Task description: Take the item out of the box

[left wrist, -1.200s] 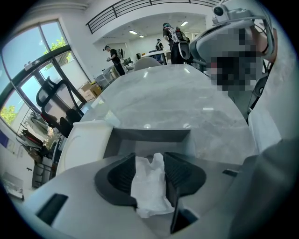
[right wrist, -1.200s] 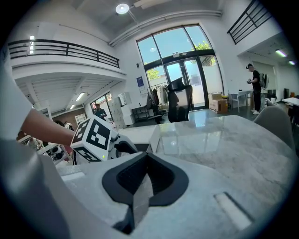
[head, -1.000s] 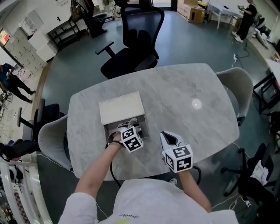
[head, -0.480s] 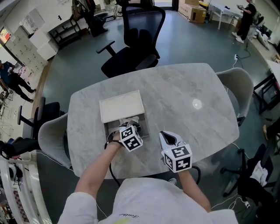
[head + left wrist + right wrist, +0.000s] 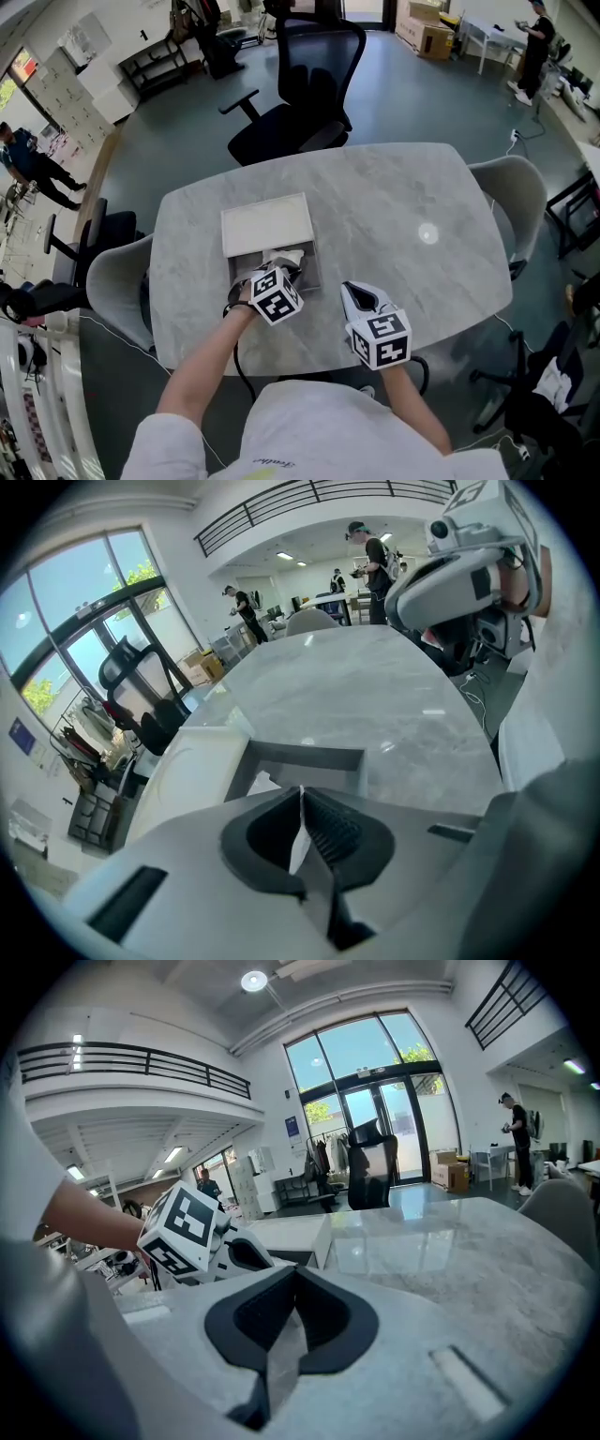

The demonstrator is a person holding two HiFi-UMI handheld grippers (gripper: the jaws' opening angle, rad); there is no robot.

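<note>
While the left gripper (image 5: 300,808) has just been closing, its jaws now stand together with a thin white edge pinched in the seam between the ribbed pads. That edge seems to belong to the white item (image 5: 264,782), something papery and crumpled, though I cannot tell exactly what it is. The rest of it lies just ahead of and below the fingertips, down inside the box (image 5: 309,755). The held edge runs lengthwise along the jaws, so the thing hangs away from the grip towards the box floor.

The box is a shallow grey tray, open at the top, and I can see nothing in it but that white item. Its white lid (image 5: 192,771) lies flat just beyond it on the marble table (image 5: 375,696), touching or very nearly so.

The left gripper is plainly the nearer one. The right gripper (image 5: 295,1274) hangs to the side over bare table, jaws together on nothing, well clear of the box.

To my eye the next move is a straight lift, high enough for the trailing part to clear the box wall.
</note>
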